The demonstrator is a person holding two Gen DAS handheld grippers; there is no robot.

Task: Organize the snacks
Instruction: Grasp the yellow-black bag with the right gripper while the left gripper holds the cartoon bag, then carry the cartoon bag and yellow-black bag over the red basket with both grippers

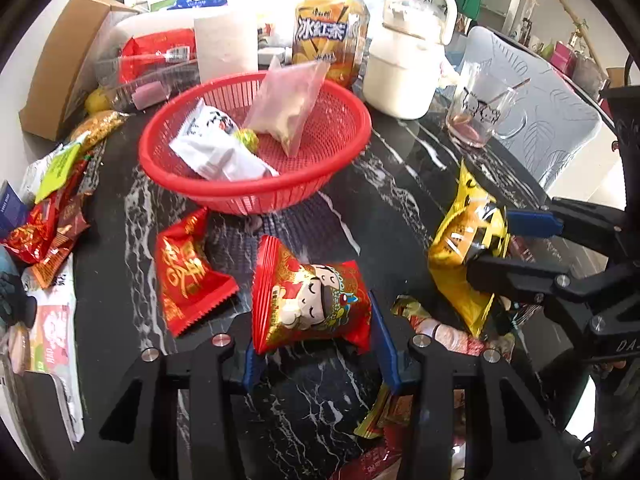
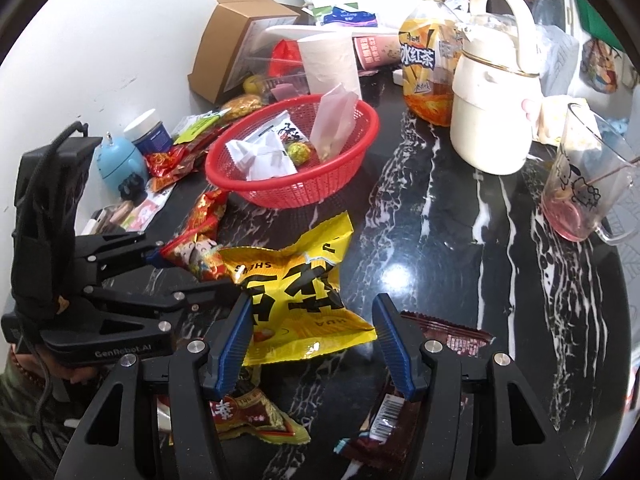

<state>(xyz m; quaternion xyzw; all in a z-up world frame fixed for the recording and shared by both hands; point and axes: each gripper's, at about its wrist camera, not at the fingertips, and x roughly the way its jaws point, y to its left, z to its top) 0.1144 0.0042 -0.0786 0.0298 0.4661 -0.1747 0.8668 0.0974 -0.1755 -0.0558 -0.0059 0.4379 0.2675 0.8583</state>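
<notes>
A red snack packet with a cartoon figure (image 1: 312, 304) sits between the blue pads of my left gripper (image 1: 318, 354), which press its two sides. In the right wrist view the same red packet (image 2: 196, 256) is pinched in the left gripper (image 2: 196, 274). My right gripper (image 2: 316, 348) is shut on a yellow snack packet (image 2: 300, 280). The left wrist view shows that yellow packet (image 1: 464, 248) held upright in the right gripper (image 1: 494, 244). Beyond both stands a red mesh basket (image 1: 256, 196) (image 2: 288, 200) holding a white packet (image 1: 216, 148), a clear pinkish bag (image 1: 288, 108) and a small foil ball.
On the black marble table lie another red packet (image 1: 188, 276), a pile of packets at the left (image 1: 52, 220) and brown packets (image 2: 452, 336) by my right gripper. Behind the basket stand a tea bottle (image 1: 328, 36), a cream kettle (image 1: 404, 72), a glass mug (image 1: 480, 112), a paper roll (image 1: 226, 44) and a cardboard box (image 1: 60, 64).
</notes>
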